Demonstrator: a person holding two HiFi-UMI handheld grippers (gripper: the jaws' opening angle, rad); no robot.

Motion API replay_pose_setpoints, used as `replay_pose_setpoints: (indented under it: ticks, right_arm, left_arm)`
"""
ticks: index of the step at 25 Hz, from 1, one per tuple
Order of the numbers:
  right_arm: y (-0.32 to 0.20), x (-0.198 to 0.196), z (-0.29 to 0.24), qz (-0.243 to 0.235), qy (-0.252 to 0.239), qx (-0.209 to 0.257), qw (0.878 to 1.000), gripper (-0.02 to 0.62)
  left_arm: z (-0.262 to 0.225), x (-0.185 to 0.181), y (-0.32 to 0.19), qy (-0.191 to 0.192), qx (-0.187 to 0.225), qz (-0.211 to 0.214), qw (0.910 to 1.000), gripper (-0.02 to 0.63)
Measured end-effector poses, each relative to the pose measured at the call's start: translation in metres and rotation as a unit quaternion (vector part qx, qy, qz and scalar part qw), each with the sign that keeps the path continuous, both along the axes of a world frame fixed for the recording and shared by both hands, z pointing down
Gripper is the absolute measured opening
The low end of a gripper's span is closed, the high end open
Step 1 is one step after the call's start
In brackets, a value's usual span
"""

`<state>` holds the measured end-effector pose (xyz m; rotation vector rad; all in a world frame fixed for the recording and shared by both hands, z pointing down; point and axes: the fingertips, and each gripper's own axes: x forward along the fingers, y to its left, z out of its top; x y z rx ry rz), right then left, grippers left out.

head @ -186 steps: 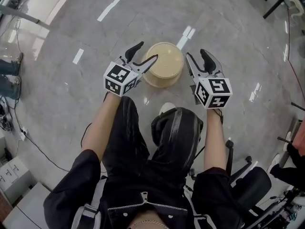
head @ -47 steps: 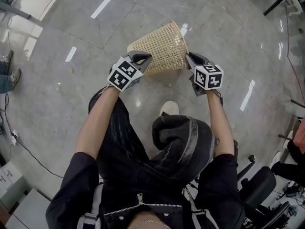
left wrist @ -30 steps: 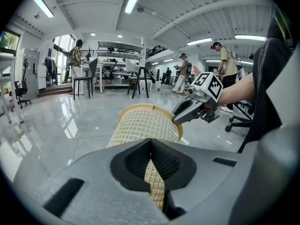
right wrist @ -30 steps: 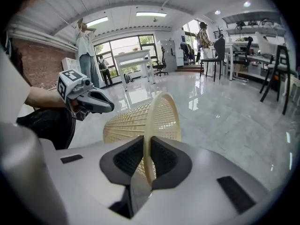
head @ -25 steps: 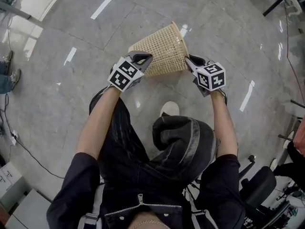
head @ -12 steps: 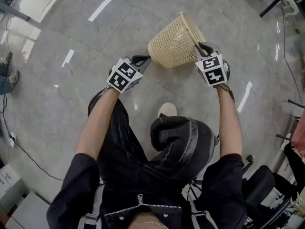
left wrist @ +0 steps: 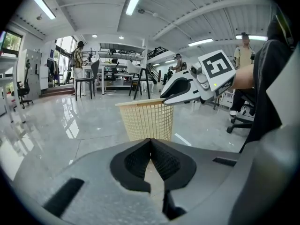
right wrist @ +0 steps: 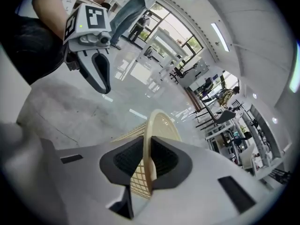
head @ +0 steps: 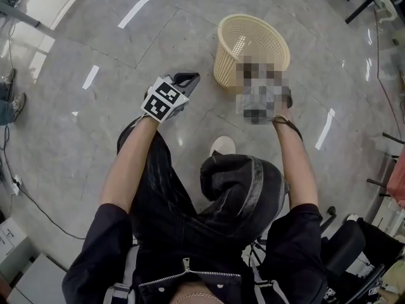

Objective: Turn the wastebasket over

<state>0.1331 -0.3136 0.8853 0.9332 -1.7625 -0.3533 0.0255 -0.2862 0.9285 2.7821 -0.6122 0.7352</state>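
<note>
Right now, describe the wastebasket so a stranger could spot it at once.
Against the glossy grey floor, just beyond the person's white shoe, is the wastebasket, mouth up. It is the only pale yellow lattice-walled tub in view, and the right gripper is clamped on its near rim.

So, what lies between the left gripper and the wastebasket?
Nothing but bare grey floor lies between the shut left gripper and the wastebasket. The head view and the left gripper view both show it.
</note>
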Motion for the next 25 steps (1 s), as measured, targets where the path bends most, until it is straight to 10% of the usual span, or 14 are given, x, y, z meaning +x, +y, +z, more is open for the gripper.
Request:
replay_pose_setpoints:
  ticks: [25]
  right_arm:
    - [0.022, -0.023, 0.038, -0.026, -0.016, -0.012, 0.999, 0.063]
  left_arm:
    - [-0.003, -0.006, -0.001, 0.004, 0.005, -0.006, 1.0000, 0.005]
